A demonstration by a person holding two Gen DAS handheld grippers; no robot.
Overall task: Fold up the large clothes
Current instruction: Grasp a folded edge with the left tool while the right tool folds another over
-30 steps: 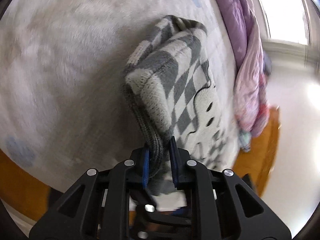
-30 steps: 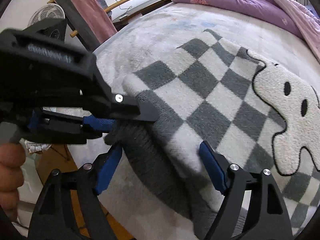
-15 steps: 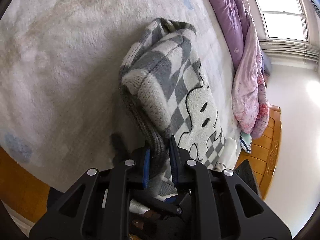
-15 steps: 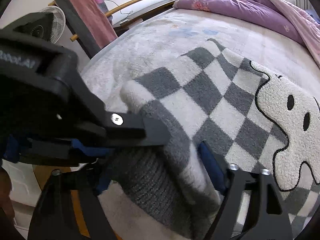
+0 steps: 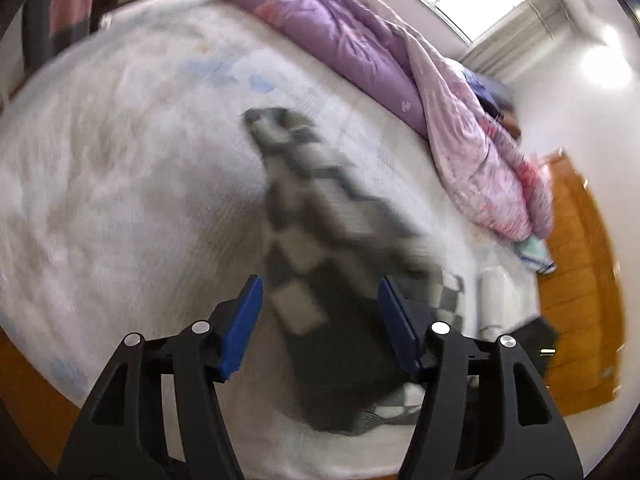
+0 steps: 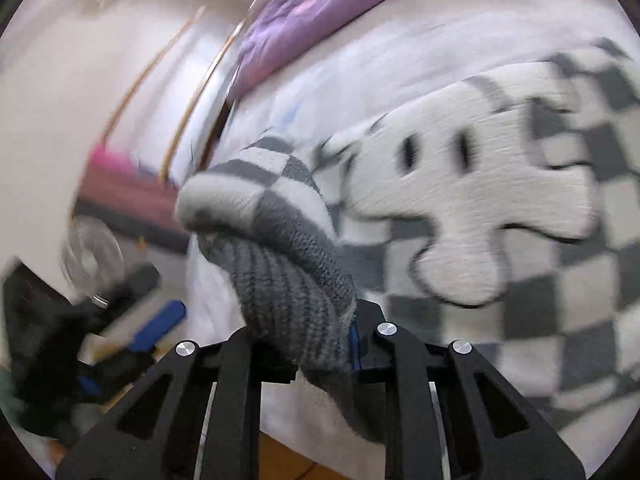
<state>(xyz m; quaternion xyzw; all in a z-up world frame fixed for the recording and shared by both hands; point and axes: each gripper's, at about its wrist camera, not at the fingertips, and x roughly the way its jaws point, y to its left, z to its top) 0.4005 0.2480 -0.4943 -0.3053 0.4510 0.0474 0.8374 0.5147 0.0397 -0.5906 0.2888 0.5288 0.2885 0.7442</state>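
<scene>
Grey-and-white checkered fleece makes up the large folded garment [image 6: 500, 184], which lies on the white fuzzy bed cover [image 5: 120, 168] and carries a white cartoon ghost patch with two dark eyes. The right gripper [image 6: 320, 344] is clenched on the garment's grey ribbed knit cuff [image 6: 288, 280], which bulges up directly ahead of its fingers; the checkered body spreads away to the right of that gripper. The left gripper [image 5: 320, 316] is released, its blue-padded fingers [image 5: 242, 320] spread wide with nothing pinched between them. The garment, blurred in that view, stretches forward from between and just past the spread fingers toward the far side of the bed. Beyond it, ahead and to the right of the left gripper, a crumpled purple-and-pink quilt [image 5: 420, 92] runs along the bed's far edge. In the right wrist view the left gripper appears low at the left, blurred.
</scene>
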